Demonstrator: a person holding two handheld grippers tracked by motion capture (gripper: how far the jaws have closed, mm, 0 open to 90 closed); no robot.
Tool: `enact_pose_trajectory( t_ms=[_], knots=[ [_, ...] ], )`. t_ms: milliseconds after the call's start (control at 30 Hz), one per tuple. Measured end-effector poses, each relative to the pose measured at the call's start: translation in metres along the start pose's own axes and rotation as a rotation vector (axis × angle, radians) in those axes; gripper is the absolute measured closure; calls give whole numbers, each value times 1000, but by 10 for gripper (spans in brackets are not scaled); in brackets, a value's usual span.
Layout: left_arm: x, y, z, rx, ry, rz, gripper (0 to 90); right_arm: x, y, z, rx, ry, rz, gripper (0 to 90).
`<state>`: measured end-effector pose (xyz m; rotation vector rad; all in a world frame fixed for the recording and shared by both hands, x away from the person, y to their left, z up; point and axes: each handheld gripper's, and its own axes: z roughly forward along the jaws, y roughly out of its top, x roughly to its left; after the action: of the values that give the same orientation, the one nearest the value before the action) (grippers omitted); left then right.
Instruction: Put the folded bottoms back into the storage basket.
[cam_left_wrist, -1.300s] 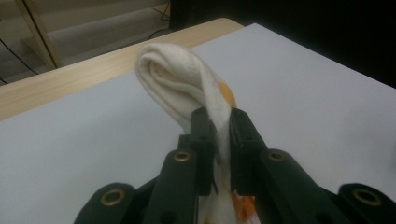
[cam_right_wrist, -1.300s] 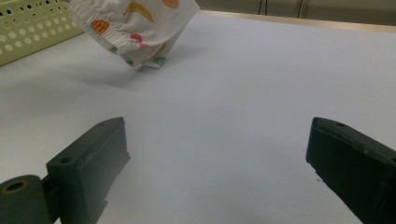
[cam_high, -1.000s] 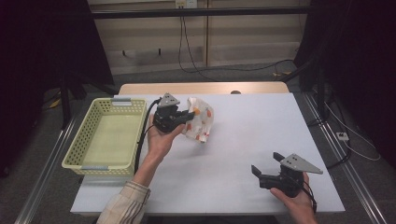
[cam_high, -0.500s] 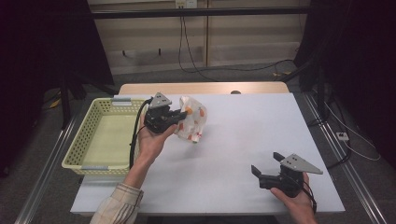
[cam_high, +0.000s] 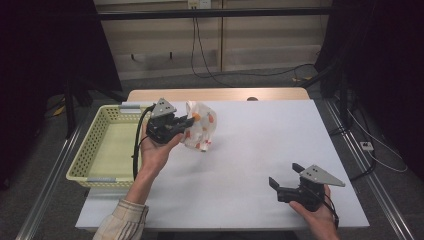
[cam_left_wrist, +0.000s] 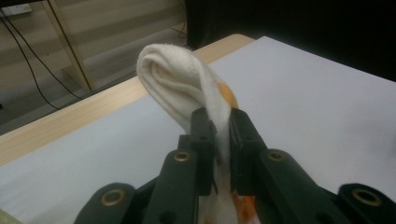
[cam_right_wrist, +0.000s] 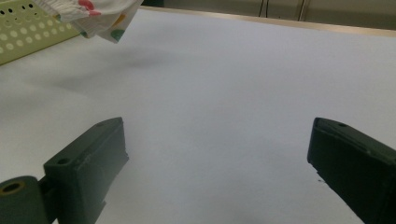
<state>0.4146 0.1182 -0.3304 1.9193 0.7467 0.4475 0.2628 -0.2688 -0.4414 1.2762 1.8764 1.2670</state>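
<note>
Above the white bench (cam_high: 240, 165), the left hand-held gripper (cam_high: 186, 122) grips a spotted white cloth (cam_high: 201, 127), lifted just beside the yellow basket (cam_high: 92, 160); the right hand-held gripper (cam_high: 285, 181) rests spread wide near the front edge.

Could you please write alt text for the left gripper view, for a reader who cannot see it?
The left gripper has its two black jaws shut on a fold of white cloth with orange spots, which rises in a rolled loop above them. Behind lies the white table, with its wooden edge beyond and cables on the floor farther off.
</note>
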Motion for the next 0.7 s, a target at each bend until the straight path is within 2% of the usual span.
enact_pose_trajectory(
  t_ms=[300, 533, 700],
  knots=[
    [1, -1, -14, 4, 15, 14, 825, 0, 0, 0, 0, -1, -1, 44],
    [0, -3, -25, -19, 12, 22, 825, 2, 0, 1, 1, 5, -6, 44],
    [4, 0, -38, -38, 27, 20, 825, 2, 0, 1, 0, 9, -12, 44]
  ],
)
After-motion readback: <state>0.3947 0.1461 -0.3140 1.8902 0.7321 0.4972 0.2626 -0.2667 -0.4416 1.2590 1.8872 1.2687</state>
